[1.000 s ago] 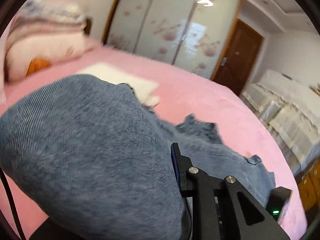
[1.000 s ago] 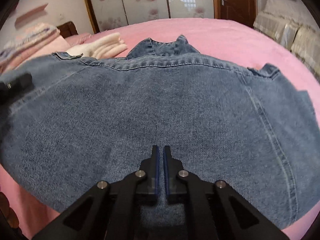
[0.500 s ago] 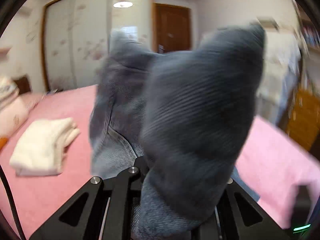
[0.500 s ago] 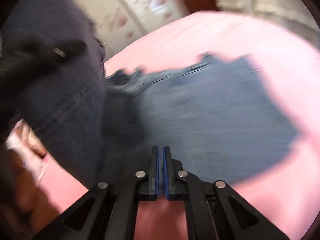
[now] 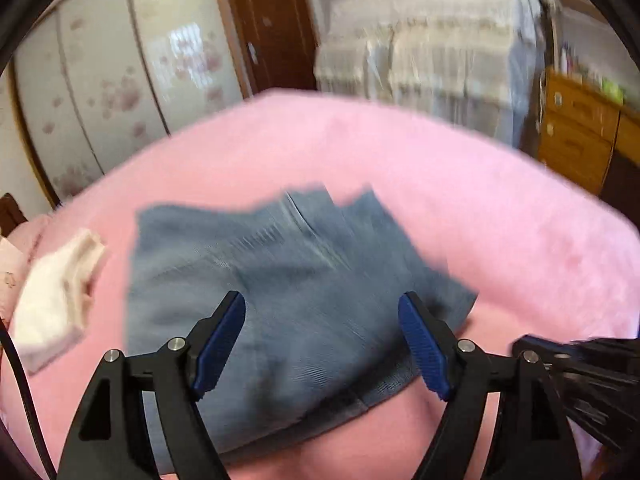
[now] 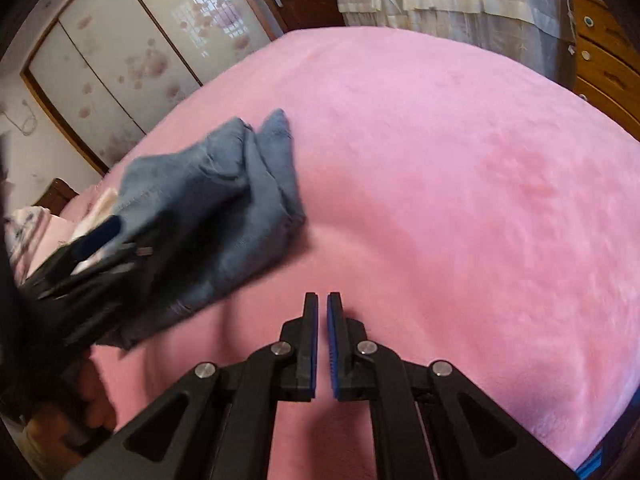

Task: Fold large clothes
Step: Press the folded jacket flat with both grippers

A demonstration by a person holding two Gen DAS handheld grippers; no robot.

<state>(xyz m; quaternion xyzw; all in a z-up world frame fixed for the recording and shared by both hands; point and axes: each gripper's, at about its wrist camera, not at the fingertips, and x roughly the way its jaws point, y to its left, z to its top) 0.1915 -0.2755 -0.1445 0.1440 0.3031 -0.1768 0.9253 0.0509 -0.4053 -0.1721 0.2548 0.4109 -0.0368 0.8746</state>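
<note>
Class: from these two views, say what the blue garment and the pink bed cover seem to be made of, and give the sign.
Blue garment: likely denim, matte; faded blue with a visible weave and a stitched seam.
Pink bed cover: probably plush fleece, soft matte; fuzzy nap with mottled shading.

Pink plush bed (image 5: 460, 184) filling the frame; folded denim garment (image 5: 288, 280) lying directly on it at centre, folded white cloth (image 5: 56, 300) resting at nine o'clock, just beside.

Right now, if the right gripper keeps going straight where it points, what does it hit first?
Most likely the bare pink fleece bedspread: nothing lies ahead of the right gripper. The folded blue denim garment sits off to its left.
</note>
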